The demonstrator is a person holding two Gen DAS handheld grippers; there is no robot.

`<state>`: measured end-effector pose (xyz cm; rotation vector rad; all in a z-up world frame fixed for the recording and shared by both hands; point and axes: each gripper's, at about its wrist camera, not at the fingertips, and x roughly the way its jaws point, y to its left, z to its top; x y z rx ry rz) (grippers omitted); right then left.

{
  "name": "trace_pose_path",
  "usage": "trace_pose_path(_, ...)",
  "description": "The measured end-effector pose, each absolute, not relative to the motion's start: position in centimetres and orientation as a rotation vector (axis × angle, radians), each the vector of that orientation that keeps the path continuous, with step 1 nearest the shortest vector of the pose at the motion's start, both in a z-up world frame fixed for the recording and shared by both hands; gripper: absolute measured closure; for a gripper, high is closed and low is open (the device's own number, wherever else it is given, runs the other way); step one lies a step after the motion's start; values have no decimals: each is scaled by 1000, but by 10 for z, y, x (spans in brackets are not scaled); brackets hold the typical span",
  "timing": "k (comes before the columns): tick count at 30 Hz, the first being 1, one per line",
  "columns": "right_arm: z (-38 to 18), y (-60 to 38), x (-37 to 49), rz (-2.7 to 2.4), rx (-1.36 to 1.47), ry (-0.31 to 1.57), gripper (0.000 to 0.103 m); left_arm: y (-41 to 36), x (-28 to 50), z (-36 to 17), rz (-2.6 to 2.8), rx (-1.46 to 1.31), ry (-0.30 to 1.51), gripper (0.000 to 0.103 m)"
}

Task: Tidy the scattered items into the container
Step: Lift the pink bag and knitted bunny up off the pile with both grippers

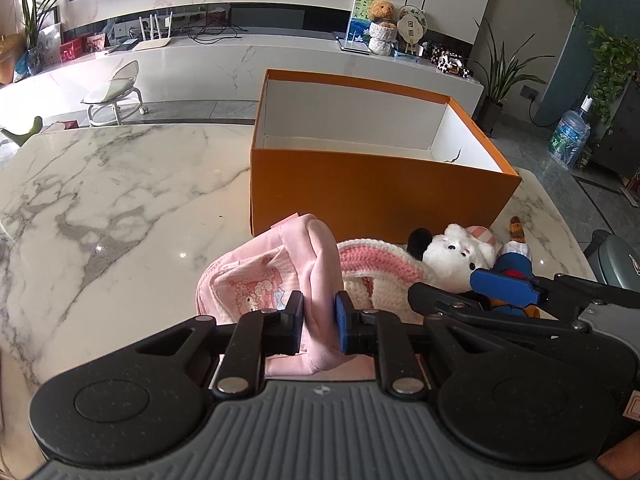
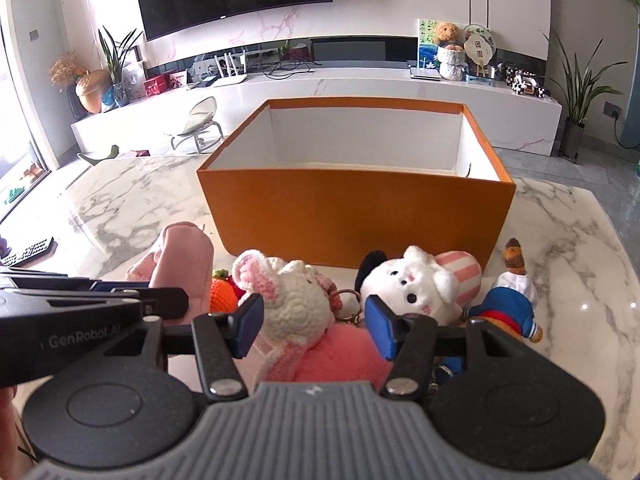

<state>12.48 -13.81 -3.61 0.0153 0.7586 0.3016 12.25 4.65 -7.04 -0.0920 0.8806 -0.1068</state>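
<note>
Left gripper (image 1: 319, 316) pinches pink cloth (image 1: 256, 276); only right wrist shows right gripper (image 2: 314, 328) spread around crochet bunny (image 2: 296, 296).

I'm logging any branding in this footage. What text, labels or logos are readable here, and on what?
"GenRobot.AI": white lettering on the side of the left gripper, seen in the right wrist view; its last letters are partly hidden.
Pink cloth pouch: cartoon print, no legible words.
Round fan on the counter: a dark character, too small to read.
TV: small logo, too blurred.
Orange box: no text visible.
</note>
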Motion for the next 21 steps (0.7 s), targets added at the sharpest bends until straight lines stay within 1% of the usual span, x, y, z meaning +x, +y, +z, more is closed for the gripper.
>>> trace_pose_path(9, -57, -127, 148, 314, 48, 821, 44, 55, 129, -80, -101, -104, 900, 84)
trace_pose_path(11, -58, -127, 149, 314, 54, 827, 51, 55, 129, -80, -103, -106, 902, 84)
trace_pose_path(12, -58, -127, 149, 314, 57, 828, 52, 55, 129, -80, -104, -108, 902, 84)
trace_pose_path(14, -56, -127, 147, 316, 60, 824, 57, 55, 127, -78, -105, -112, 897, 84)
trace_pose_path(17, -44, -128, 139, 324, 58, 795, 60, 55, 122, -72, -106, -109, 882, 84)
trace_pose_path(21, -28, -130, 129, 334, 55, 756, 61, 55, 113, -59, -111, -105, 852, 84)
